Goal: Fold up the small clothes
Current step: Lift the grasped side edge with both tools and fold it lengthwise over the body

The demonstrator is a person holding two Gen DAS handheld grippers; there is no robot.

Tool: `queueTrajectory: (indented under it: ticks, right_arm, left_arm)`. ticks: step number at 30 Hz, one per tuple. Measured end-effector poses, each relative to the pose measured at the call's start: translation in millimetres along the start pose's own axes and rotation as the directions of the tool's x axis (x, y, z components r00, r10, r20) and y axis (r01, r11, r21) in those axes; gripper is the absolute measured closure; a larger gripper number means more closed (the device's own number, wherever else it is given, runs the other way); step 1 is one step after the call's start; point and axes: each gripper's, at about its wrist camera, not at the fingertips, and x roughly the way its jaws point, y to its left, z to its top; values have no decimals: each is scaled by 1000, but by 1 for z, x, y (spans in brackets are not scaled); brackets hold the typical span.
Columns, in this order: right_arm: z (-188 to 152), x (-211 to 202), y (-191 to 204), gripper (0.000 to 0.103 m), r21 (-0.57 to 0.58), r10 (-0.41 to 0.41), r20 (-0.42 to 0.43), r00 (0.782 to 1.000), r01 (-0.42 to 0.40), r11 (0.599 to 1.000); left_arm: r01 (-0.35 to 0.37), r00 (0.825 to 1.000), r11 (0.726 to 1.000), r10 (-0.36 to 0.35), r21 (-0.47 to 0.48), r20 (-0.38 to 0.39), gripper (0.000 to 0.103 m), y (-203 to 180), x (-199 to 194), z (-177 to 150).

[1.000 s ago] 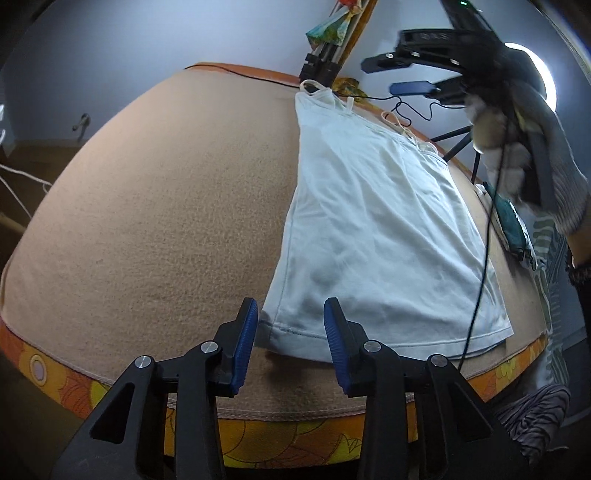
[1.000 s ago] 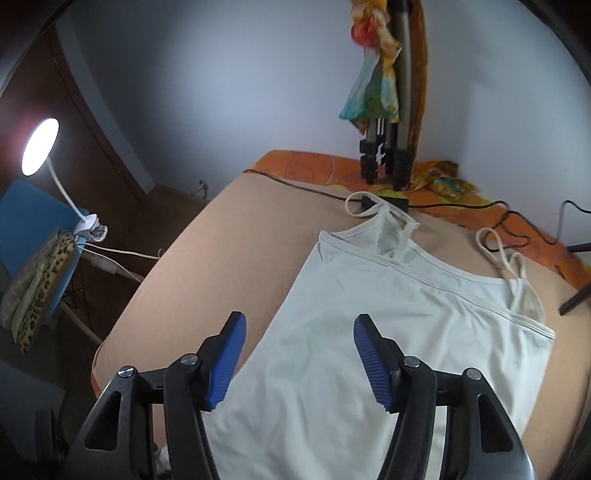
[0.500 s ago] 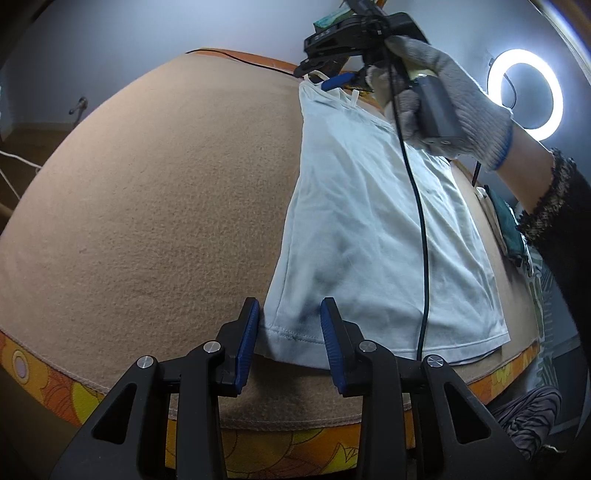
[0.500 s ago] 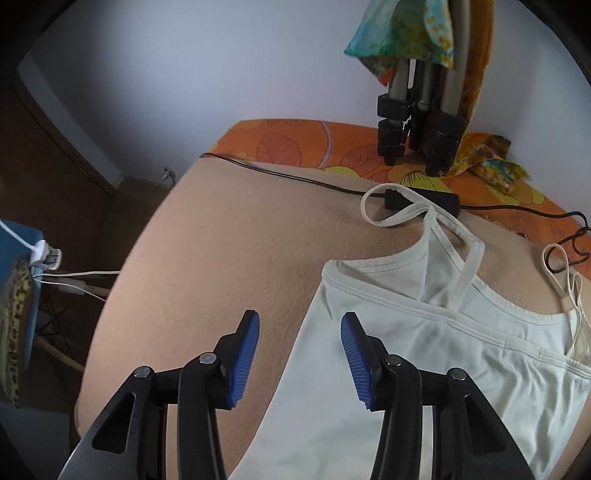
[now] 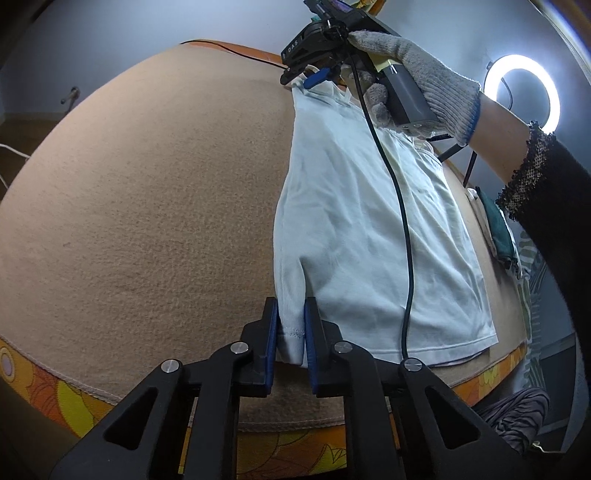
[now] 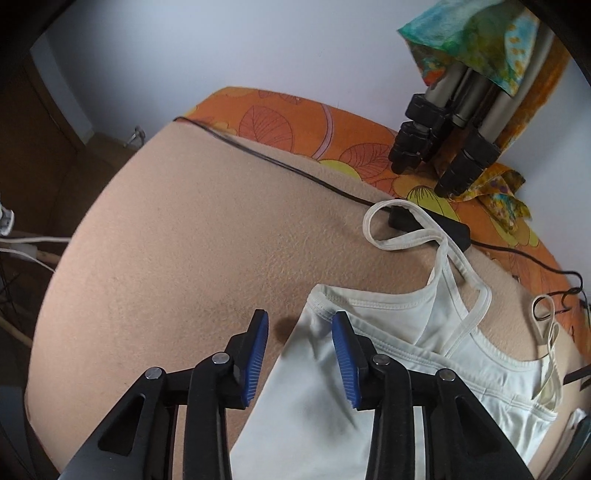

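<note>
A pale bluish-white wall (image 6: 229,44) fills the view from ten to two o'clock. The work surface is covered by a tan blanket (image 5: 147,206) over an orange floral sheet (image 6: 295,114) showing along its edges. At two o'clock in the left wrist view a ring light (image 5: 521,92) glows white. Tripod legs (image 6: 443,136) draped with a colourful cloth (image 6: 476,33) stand at one o'clock against the wall. Dark wooden flooring (image 6: 44,162) lies at nine o'clock.
</note>
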Motion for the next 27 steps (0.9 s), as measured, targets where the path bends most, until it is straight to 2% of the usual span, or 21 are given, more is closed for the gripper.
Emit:
queueTrajectory:
  ticks: [5,8,10,17,27]
  right_arm:
    - [0,4,3,72,-25,-23,-9,1000,22,999]
    - [0,3,1,87,-21,-34,-9,999,34,999]
    - [-1,2,-2,99,-18,-12,-5,1000,12,1000]
    - [-10,-19,-25,102,39,15,43,999,-17,999]
    - [-44,-55,-76,102,107,17,123,992,-30,994]
  left_arm:
    - [16,1000,999,-16,28,21,96,-7,-5,0]
    - [15,999,998,-17,57,39,96,-13,-7,0]
    - [29,999,998,-32,64,44,97,-17,-8,1]
    - [60,996,993,-67,99,63,97,-30,-12,1]
    - [113,990,975,-127,190,64,97,-63,-11,0]
